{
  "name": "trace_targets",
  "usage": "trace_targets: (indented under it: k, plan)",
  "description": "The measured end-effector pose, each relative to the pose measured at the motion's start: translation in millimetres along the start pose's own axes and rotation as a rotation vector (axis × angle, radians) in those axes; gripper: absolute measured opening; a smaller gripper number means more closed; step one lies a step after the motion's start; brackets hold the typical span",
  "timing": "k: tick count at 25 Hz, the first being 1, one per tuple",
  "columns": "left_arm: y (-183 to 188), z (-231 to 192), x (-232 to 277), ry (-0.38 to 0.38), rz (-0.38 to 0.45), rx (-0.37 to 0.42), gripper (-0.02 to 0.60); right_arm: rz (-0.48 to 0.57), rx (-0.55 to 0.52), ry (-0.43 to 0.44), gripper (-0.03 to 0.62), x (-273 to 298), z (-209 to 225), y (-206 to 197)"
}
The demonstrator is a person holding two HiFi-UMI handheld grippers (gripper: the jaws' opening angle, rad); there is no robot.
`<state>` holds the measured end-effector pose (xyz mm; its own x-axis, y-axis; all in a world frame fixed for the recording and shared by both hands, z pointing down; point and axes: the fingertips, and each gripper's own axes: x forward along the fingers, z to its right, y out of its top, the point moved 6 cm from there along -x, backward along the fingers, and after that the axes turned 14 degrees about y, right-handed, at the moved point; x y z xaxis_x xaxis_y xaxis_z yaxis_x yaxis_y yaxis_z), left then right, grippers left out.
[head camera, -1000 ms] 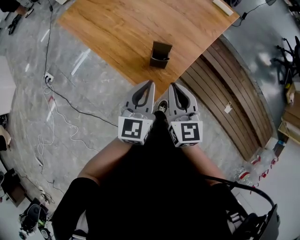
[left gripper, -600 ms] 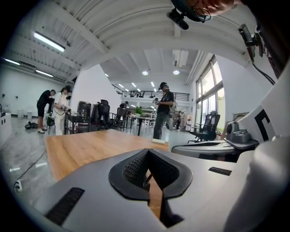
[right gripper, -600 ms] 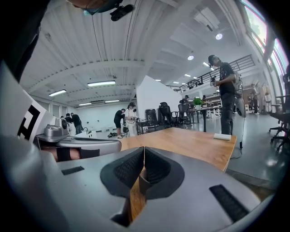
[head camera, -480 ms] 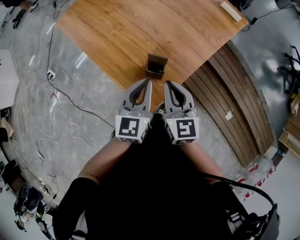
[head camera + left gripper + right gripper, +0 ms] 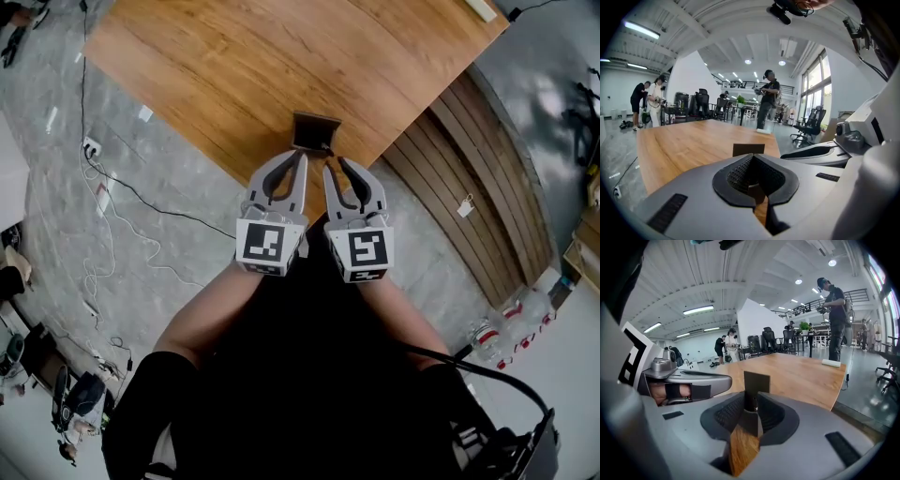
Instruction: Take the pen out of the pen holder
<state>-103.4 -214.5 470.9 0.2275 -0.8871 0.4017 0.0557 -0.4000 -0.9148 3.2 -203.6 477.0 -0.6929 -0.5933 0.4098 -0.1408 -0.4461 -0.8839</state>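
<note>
As the pen holder (image 5: 316,133) stands close to the near edge of the wooden table (image 5: 234,66), it lies straight ahead of both grippers, just beyond their tips. The right gripper (image 5: 330,172) is the one that is lined up. In the right gripper view the holder appears exactly in the slot between its jaws. These jaws are opening now, with a narrow gap, and nothing is pressed between the pads (image 5: 726,413). The left gripper (image 5: 299,157) has its jaws together at the tips and holds nothing; in the head view it points at the holder's front from slightly left.

The pen (image 5: 750,402) is hard to make out: only a dark slim form rises in front of the holder's back plate. Its long axis seems upright (so the pull would probably go upward), and the right jaws would have to close on it from the two sides.

The holder is dark brown, with a flat rectangular back plate and a lower pocket in front. It looks rigid and light, so it may slide or tip when the pen is drawn. The table top shows a warm wood grain and a smooth surface. The pads are black and finely ribbed, set in smooth grey shells.
</note>
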Motion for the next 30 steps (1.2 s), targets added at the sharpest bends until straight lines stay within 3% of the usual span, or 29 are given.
trace_targets:
  k: [2, 4, 12, 16, 20, 25, 30]
  plan:
    - [-7.4, -4.2, 11.0, -0.012, -0.019, -0.008, 0.006, -0.023, 0.012, -0.008, 0.096, 11.0, 6.4, -7.4]
    - [-13.2, -9.3, 18.6, -0.027, -0.026, 0.005, 0.006, -0.038, 0.03, -0.021, 0.118, 21.4, 11.8, -13.4]
    - [-23.4, -10.0, 25.8, -0.057, -0.052, 0.009, 0.006, -0.054, 0.029, -0.048, 0.117, 35.7, 17.5, -25.2]
    - [-22.3, -9.7, 23.2, -0.057, -0.049, 0.018, 0.006, -0.042, 0.004, -0.062, 0.049, 34.8, 15.8, -20.6]
    - [-19.8, -7.6, 20.1, -0.056, -0.054, 0.017, 0.006, -0.025, -0.016, -0.06, 0.041, 30.8, 13.1, -18.4]
    - [-14.9, -10.1, 13.3, -0.043, -0.032, 0.003, 0.006, 0.004, -0.035, -0.066, 0.041, 17.8, 9.3, 0.8]
    - [15.6, -7.0, 0.0, -0.029, 0.023, 0.001, 0.006, 0.034, -0.068, -0.07, 0.041, -4.5, 0.1, 29.7]
